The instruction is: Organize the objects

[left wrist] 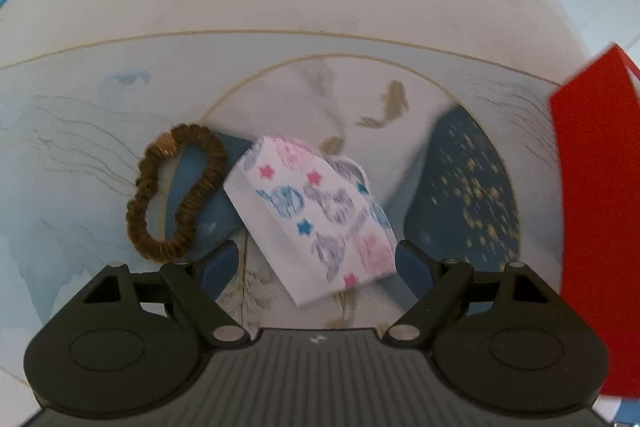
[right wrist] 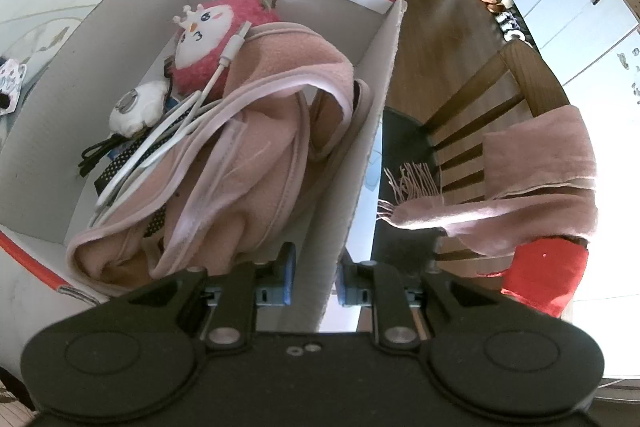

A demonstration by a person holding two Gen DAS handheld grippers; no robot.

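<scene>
A folded white face mask (left wrist: pixel 316 211) printed with stars lies on a pale fish-pattern mat (left wrist: pixel 80 147). My left gripper (left wrist: pixel 316 259) hangs open just above the mask's near end, a finger on either side, not touching it. A brown hair scrunchie (left wrist: pixel 176 187) lies to the mask's left. In the right wrist view, the right gripper (right wrist: pixel 314 279) is shut on the right wall (right wrist: pixel 360 147) of a red-rimmed white cardboard box. Inside are a pink plush owl (right wrist: pixel 216 39), a pink fleece cloth (right wrist: pixel 256 147), a white cable (right wrist: pixel 192 115) and a black cable (right wrist: pixel 94 155).
The box's red outer side (left wrist: pixel 596 227) stands close to the right of the mask. Beyond the table edge, a wooden chair (right wrist: pixel 500 99) carries a pink fringed scarf (right wrist: pixel 532 163) and a red cloth (right wrist: pixel 544 275). Wooden floor and white cabinets lie further off.
</scene>
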